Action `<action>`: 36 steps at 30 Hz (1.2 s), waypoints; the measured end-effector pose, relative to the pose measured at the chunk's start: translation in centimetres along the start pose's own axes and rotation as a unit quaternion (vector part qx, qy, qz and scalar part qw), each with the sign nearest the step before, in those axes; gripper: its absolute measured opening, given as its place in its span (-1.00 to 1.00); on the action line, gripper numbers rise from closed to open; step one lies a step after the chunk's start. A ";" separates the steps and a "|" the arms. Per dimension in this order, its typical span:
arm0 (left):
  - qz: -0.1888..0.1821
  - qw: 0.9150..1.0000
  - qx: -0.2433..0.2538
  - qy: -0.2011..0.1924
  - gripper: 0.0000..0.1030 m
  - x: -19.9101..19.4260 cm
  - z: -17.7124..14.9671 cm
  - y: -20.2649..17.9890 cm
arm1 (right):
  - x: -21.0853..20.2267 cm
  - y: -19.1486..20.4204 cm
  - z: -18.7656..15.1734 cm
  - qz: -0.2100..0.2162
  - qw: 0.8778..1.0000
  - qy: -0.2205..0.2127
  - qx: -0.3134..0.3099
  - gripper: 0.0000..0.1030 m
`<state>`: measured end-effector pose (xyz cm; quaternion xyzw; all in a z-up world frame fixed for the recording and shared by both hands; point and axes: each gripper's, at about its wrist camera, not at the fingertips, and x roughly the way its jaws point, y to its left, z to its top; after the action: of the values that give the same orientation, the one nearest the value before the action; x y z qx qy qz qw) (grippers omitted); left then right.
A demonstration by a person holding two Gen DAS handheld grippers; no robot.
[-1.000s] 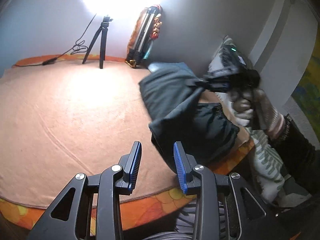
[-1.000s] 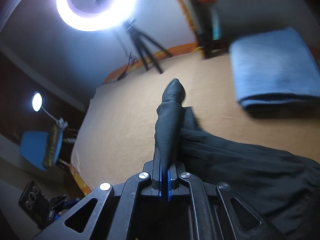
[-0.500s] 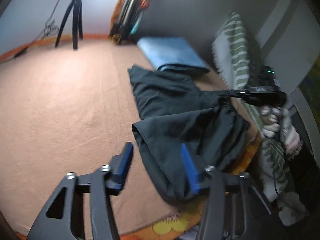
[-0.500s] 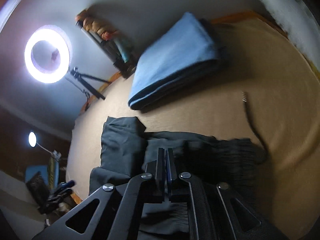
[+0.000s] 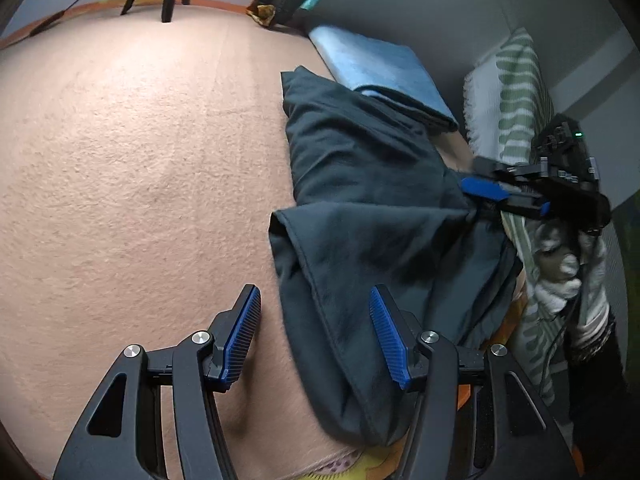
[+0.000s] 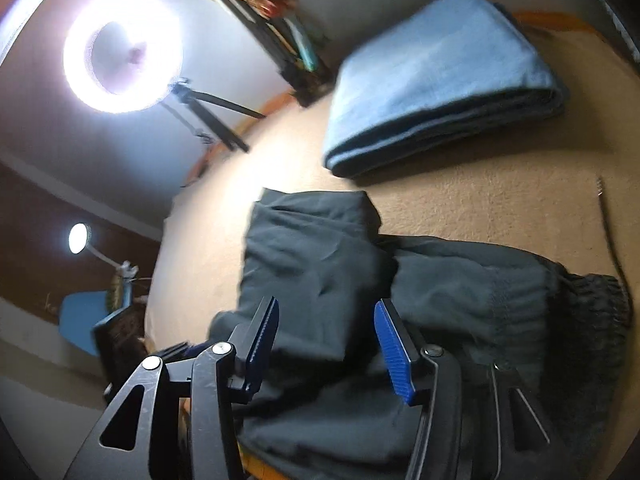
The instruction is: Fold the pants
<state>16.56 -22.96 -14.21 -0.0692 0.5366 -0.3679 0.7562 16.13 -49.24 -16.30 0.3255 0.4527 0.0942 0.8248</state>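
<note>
Released half a second ago, the dark pants (image 5: 360, 208) now lie bunched on the bed (image 5: 120, 160) beside the blue towel (image 6: 440, 76); right gripper (image 6: 326, 344) hovers wide open over them, left gripper (image 5: 316, 332) open too, straddling the hem.

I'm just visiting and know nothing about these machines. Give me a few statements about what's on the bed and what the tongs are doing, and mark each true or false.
1. The dark pants lie on the peach bedcover. True.
2. The right tongs are clamped shut on the pants. False: their jaws stand open, with nothing pinched between them.
3. A folded blue blanket lies beyond the pants. True.
4. The left tongs are shut. False: they are open, hovering at the pants' near edge.
5. The ring light is switched off. False: it glows brightly.
</note>
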 end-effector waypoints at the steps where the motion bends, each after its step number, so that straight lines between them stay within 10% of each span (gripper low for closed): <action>1: -0.001 1.000 -0.004 -0.003 0.08 0.1 0.2 -0.1 | 0.6 -0.2 0.3 -0.004 1.000 0.003 0.007 0.04; 4: -0.011 1.000 -0.010 -0.017 -0.14 0.2 0.3 -0.3 | 1.9 -0.5 0.8 -0.029 0.999 0.008 0.012 0.04; 6: -0.008 1.000 0.006 -0.025 -0.77 0.1 0.2 -1.0 | 2.6 -0.6 0.9 -0.041 0.999 0.016 0.013 0.04; 9: -0.005 0.998 0.037 -0.053 -0.89 -1.1 -0.2 -2.3 | 3.5 -0.5 0.9 -0.056 0.998 0.024 0.007 -0.01; 19: -0.024 0.984 0.153 -0.083 -0.96 -3.8 -2.1 -9.2 | 3.2 0.7 0.9 -0.063 0.998 0.002 -0.015 -0.89; 30: -0.095 0.957 0.261 -0.080 -0.96 -3.8 -3.3 -19.1 | -5.4 2.0 2.6 -0.047 0.994 -0.084 -0.046 -0.97; 36: -0.155 0.940 0.304 -0.008 -0.96 1.1 -4.0 -24.7 | -9.3 -1.6 3.7 -0.085 0.990 -0.109 -0.038 -0.97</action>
<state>1.34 -40.30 -4.33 0.0782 0.3758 -0.6256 0.6792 13.53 -56.31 -9.53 0.2626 0.3820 0.0046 0.8860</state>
